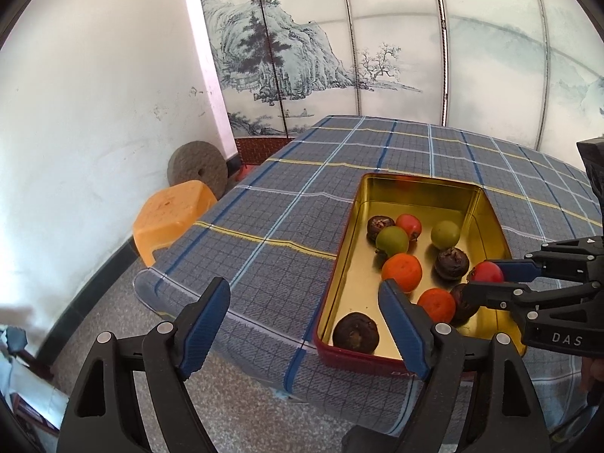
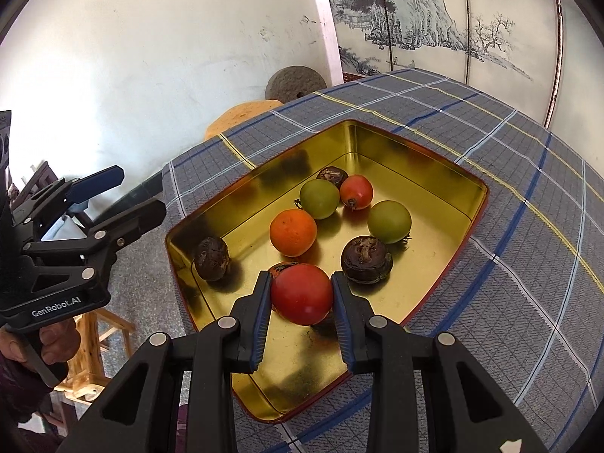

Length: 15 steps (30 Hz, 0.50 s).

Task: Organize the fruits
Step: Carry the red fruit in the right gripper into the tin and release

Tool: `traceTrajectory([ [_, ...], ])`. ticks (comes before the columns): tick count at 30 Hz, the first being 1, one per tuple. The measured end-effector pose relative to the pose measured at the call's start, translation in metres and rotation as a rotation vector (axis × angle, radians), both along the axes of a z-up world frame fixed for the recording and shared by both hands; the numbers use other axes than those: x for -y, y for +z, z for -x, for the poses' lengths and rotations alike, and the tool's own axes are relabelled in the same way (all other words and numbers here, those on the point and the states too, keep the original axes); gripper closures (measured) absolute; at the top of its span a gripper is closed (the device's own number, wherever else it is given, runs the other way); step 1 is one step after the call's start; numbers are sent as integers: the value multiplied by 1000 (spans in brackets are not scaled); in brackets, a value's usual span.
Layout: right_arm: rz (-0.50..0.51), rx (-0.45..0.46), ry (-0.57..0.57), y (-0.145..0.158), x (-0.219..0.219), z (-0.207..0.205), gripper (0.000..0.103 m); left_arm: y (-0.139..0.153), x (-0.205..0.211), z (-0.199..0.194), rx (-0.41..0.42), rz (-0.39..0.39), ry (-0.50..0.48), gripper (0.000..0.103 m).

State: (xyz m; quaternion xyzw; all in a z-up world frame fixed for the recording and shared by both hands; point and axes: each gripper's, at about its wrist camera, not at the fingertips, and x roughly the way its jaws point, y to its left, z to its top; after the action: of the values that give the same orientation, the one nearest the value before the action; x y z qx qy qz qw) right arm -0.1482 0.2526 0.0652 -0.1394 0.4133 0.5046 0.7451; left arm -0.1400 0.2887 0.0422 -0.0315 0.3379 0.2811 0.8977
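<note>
A gold-lined tin with a red outside sits on the checked tablecloth. Inside lie two green fruits, a red one, an orange and several dark brown fruits. My right gripper is shut on a red fruit, held just above the tin's near end. My left gripper stands open and holds nothing, over the tablecloth beside the tin's left wall. Its right finger overlaps the tin in the left wrist view.
The table's corner and edge drop off left of the tin, with grey floor below. An orange plastic stool and a round millstone stand by the white wall. A painted folding screen stands behind the table. A hand holds the left gripper.
</note>
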Motion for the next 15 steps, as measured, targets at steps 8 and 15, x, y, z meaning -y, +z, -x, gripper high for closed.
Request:
traceTrajectory([
  [8, 24, 6, -2, -6, -6, 0, 74, -1, -1, 4, 8, -13, -9, 22],
  [15, 37, 13, -1, -10, -12, -2, 74, -1, -1, 4, 7, -10, -6, 21],
])
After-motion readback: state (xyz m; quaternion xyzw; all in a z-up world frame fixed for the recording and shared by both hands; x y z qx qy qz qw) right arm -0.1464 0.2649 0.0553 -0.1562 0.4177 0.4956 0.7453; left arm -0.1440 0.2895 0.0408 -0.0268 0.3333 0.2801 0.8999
